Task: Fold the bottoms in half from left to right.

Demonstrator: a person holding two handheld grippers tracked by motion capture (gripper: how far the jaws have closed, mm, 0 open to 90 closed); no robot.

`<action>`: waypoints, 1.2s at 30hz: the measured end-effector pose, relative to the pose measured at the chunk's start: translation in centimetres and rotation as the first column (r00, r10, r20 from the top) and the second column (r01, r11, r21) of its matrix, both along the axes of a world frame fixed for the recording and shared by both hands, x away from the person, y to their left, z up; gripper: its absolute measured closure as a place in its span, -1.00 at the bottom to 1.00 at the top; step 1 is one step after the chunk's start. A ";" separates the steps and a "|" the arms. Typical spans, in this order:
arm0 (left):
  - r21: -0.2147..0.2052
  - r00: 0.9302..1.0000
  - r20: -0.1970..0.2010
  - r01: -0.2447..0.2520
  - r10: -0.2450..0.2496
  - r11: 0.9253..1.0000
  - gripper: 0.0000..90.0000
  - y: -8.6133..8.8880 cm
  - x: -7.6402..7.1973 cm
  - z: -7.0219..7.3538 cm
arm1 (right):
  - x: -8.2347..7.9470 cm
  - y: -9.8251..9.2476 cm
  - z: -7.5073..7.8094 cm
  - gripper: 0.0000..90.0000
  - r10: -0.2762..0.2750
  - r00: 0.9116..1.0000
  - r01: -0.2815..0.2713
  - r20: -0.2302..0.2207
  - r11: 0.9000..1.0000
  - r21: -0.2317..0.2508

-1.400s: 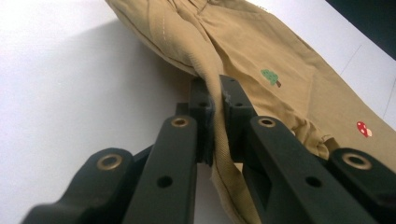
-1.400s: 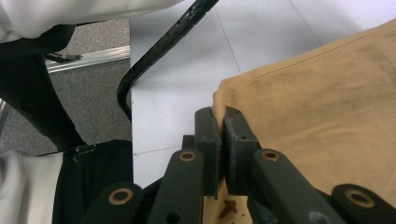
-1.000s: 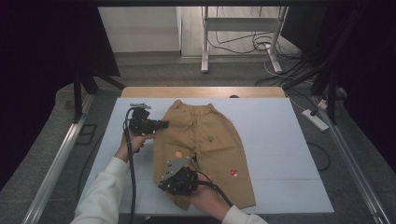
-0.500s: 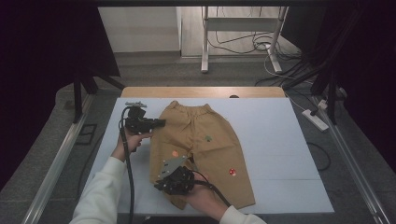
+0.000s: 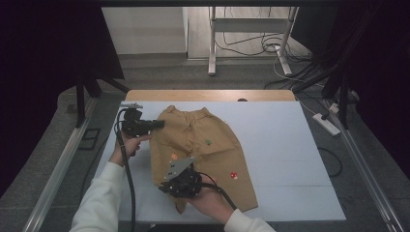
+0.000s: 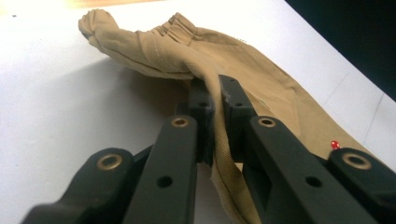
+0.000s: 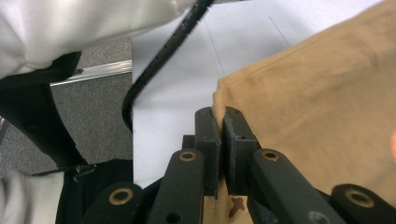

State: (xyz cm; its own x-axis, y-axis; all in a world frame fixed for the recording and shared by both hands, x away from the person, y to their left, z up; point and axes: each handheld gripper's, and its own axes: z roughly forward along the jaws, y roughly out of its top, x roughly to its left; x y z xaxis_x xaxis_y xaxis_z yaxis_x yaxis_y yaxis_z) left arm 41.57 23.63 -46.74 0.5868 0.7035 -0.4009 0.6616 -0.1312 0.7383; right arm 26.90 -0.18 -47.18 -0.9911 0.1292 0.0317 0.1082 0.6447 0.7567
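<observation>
Tan children's trousers [image 5: 212, 145] lie flat on the white table cover [image 5: 290, 159], waistband at the far end. My left gripper [image 5: 158, 124] is shut on the waistband's left edge. In the left gripper view its jaws [image 6: 215, 100] pinch a raised fold of the trousers [image 6: 261, 84]. My right gripper [image 5: 163, 187] is at the near left leg, shut on the cloth's edge. The right gripper view shows its jaws [image 7: 222, 126] clamped on a corner of the trousers [image 7: 327, 93].
A small red motif [image 5: 233, 175] marks the right leg. The left gripper's black cable [image 7: 159, 60] and a white sleeve [image 7: 93, 23] lie close by. Metal frame rails [image 5: 58, 169] flank the table. A power strip [image 5: 328, 124] lies on the floor at right.
</observation>
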 end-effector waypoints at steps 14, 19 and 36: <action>0.009 1.000 0.003 0.011 -0.011 1.000 0.87 -1.3 0.2 -0.3 | 1.1 -4.3 -0.9 0.90 -0.091 0.995 0.091 -0.026 0.996 -0.013; 0.007 1.000 0.014 0.017 -0.017 1.000 0.87 -1.7 0.1 -0.2 | 1.2 -5.4 -0.8 0.90 -0.111 0.993 0.110 -0.028 0.994 -0.011; 0.015 0.998 0.023 0.057 -0.057 0.998 0.86 -3.6 0.1 -0.3 | 1.7 -9.5 -0.9 0.90 -0.185 0.982 0.184 -0.043 0.983 -0.016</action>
State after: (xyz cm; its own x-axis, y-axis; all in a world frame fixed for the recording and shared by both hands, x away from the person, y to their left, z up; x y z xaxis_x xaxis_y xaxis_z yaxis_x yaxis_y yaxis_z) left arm 41.64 20.01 -47.03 0.6353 0.6743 -0.3765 0.6352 -0.1789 0.7513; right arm 28.61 -9.67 -48.12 -0.9480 0.3102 0.0719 0.2590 0.6198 0.7408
